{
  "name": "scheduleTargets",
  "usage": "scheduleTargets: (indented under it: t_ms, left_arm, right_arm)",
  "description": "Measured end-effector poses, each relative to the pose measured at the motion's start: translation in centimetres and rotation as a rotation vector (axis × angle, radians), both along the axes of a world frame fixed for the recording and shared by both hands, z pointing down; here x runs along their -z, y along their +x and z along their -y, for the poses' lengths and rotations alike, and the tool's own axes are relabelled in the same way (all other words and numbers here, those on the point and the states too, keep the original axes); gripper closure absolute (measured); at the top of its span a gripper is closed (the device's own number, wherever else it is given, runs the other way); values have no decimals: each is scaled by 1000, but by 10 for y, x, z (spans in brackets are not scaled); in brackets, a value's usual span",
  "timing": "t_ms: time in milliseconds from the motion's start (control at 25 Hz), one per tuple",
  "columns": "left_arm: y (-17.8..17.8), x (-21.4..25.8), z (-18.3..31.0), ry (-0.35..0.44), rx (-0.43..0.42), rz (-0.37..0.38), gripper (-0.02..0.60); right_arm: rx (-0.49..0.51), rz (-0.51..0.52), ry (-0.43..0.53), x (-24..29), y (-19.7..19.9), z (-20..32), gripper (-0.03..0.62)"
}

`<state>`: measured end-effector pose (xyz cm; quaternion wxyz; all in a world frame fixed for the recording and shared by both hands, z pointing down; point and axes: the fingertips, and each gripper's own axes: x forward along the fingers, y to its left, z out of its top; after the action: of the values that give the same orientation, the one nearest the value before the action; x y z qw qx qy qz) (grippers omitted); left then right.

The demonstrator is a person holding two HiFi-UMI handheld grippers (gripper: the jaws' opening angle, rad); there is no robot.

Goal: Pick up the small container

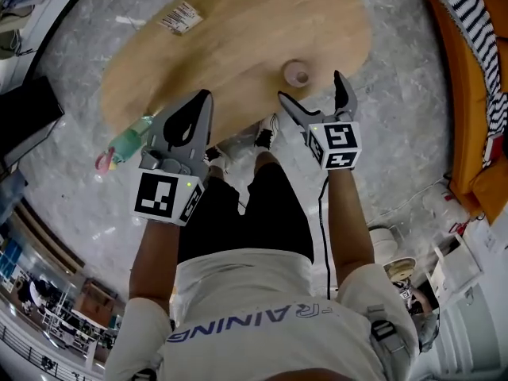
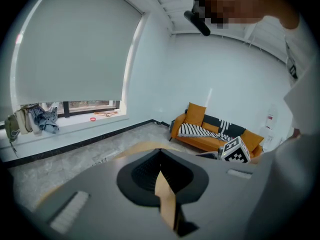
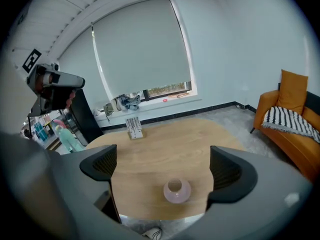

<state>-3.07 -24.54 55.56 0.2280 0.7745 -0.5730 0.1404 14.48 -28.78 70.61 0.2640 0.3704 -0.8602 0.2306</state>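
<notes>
The small container point(image 1: 297, 73), a pale pink round pot with an open top, stands near the near edge of the oval wooden table point(image 1: 238, 46). My right gripper point(image 1: 316, 98) hangs just short of it, above the table edge, open wide with nothing between its fingers. In the right gripper view the container point(image 3: 176, 190) sits low between the two dark pads point(image 3: 227, 173), a little beyond the tips of the right gripper point(image 3: 165, 167). My left gripper point(image 1: 206, 98) hovers over the table's near left edge, shut and empty. In its own view the left gripper point(image 2: 160, 151) has its jaws together.
A printed card point(image 1: 181, 17) lies at the table's far side. A green bottle point(image 1: 127, 141) stands on the floor left of the table. An orange sofa point(image 1: 468, 94) with a striped throw is at the right. The person's shoes point(image 1: 266, 133) are under the near table edge.
</notes>
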Motion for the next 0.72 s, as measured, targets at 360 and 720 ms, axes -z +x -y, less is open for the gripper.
scheduleTargets:
  t_ms: [360, 720]
  left_arm:
    - [-1, -61, 0, -55, 0, -9, 581]
    - [20, -110, -3, -93, 5, -66, 581]
  right_arm:
    - [7, -47, -9, -102, -4, 4, 28]
    - [-18, -56, -36, -173, -2, 17, 76]
